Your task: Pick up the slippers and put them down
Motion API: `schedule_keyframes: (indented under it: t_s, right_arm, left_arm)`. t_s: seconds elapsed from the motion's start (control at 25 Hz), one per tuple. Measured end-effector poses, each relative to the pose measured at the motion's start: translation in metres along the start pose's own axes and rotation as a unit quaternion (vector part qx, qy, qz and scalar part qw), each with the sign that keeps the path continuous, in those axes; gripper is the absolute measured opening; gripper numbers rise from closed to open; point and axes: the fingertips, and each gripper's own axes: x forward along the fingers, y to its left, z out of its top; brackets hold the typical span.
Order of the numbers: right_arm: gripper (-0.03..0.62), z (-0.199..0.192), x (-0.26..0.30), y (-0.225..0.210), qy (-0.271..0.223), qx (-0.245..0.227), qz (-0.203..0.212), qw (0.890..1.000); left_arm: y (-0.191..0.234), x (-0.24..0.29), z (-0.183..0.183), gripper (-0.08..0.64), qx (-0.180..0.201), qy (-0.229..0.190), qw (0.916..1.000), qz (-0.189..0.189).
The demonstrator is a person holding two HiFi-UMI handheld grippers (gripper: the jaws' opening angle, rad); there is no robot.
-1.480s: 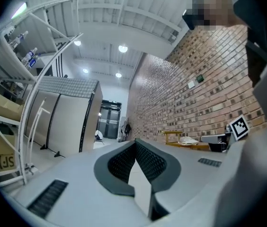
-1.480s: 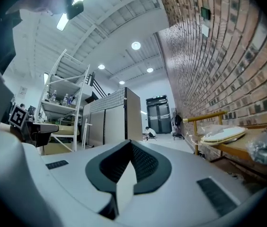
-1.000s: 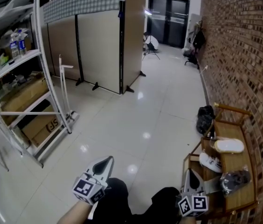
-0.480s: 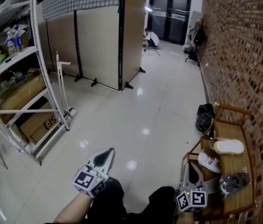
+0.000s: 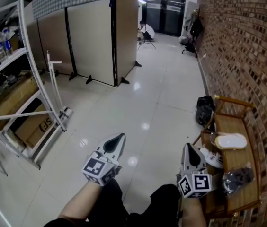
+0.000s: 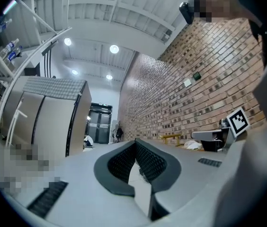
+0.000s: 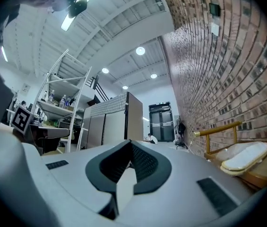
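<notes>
Claws: the left claw [image 5: 118, 141] is closed, pads meeting tip to tip, with nothing between them. The right claw [image 5: 189, 149] is closed and empty as well. Both are held roughly level in front of the person's body and point down the room, not at the footwear.

Judgement: this reads as a carrying posture on the approach. Nothing is picked up yet, and either claw must open before any grip.

Task item: 1 cream slipper [image 5: 231, 140] lies sole-down on the low wooden table [image 5: 240, 161] against the brick wall [image 5: 247, 56]. It sits ahead and to the right of the right claw, well apart from it. A white shoe [image 5: 212, 157] with dark marks lies near it, at the table's floor-side edge. 1 dark bundle [image 5: 237, 178] sits nearer the person; I cannot tell what it is.

Judgement: the right claw is the closer of the 2, so it is likely to go first.

Surface and room:
- The floor [image 5: 162, 103] is glossy white tile showing ceiling-light reflections.
- A black bag [image 5: 203, 111] slumps on the floor at the table's far end.
- Folding partition panels [image 5: 91, 41] stand mid-room.
- A white shelving rack [image 5: 29, 79] with cardboard boxes [image 5: 34, 126] is on the left.
- Dark double doors [image 5: 164, 8] close the far end.
</notes>
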Motion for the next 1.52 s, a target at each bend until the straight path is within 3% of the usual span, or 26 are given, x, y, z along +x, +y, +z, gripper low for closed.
schedule_keyframes:
  t_s: [0.2,0.44,0.6,0.84,1.12,1.52]
  right_arm:
    - [0.011,0.006,0.019,-0.01,0.007,0.005,-0.011,1.0]
    - [0.011,0.007,0.029,-0.016,0.019,-0.026,-0.018,0.999]
    - [0.011,-0.004,0.022,-0.019,0.032,-0.021,-0.035,0.999]
    - [0.011,-0.01,0.007,-0.032,0.035,-0.026,-0.052,0.998]
    - [0.011,-0.016,-0.029,-0.067,0.049,-0.028,-0.113,0.992]
    - [0.011,0.009,-0.094,-0.093,0.031,-0.032,-0.181,0.983]
  left_arm:
    - [-0.013,0.032,0.008,0.002,-0.002,0.005,0.9998,-0.02]
    - [-0.019,0.062,-0.006,0.002,0.018,0.015,0.9992,-0.032]
    - [-0.033,0.065,-0.01,0.002,-0.034,0.022,0.9979,-0.05]
    - [-0.05,0.069,-0.005,0.002,-0.038,0.017,0.9962,-0.077]
    - [-0.076,0.085,-0.008,0.002,-0.033,0.016,0.9924,-0.118]
    - [-0.152,0.116,-0.007,0.002,-0.043,0.003,0.9802,-0.193]
